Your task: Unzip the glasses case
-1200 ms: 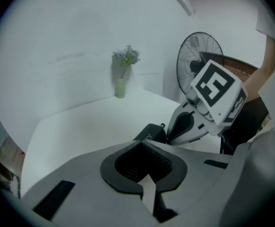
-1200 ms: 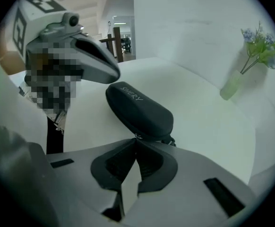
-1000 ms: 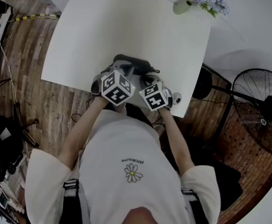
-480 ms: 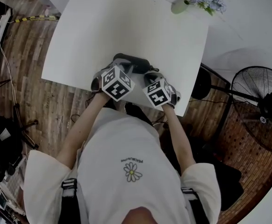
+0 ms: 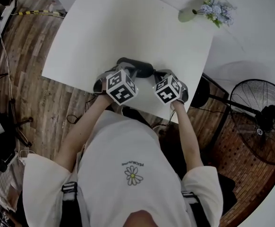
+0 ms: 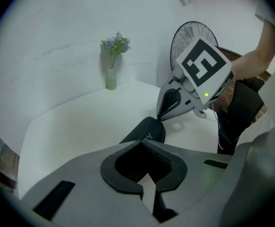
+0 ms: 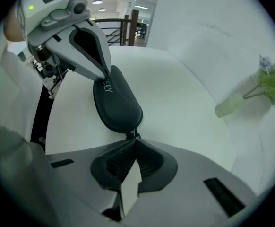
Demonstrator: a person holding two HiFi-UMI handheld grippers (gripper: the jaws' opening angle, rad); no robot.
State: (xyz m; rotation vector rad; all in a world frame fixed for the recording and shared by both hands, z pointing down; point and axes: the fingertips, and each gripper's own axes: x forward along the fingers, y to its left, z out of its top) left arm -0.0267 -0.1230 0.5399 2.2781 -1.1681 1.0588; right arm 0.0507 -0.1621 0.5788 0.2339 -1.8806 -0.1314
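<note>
**Head view.** Dark oval zipped glasses case [image 5: 136, 67] lying flat on the white desk [image 5: 104, 27], just inside the near edge and closer to the near right corner. Left gripper [image 5: 127, 74] at the left end of the glasses case, right gripper [image 5: 160, 77] at the right end. Pale green vase with bluish flowers [image 5: 187, 14] at the far right corner. Black standing fan [image 5: 262, 122] beyond the right edge of the desk. Daisy print [image 5: 134, 174] on the white shirt, with one small line of writing above it, too small to read.

**Left gripper view.** Jaws of the left gripper [image 6: 144, 142] together, pinched on the rim at the near end of the glasses case [image 6: 149, 126]. One white letter on the lid, similar to a Y. Tips of the right gripper [image 6: 158, 118] at the far end.

**Right gripper view.** Jaws of the right gripper [image 7: 134, 140] together, clamped on the small zipper pull [image 7: 133, 134] at the near end of the glasses case [image 7: 116, 105]. White letters "ERY" readable on the lid at the far end, just beside the closed tips of the left gripper [image 7: 105, 77].
</note>
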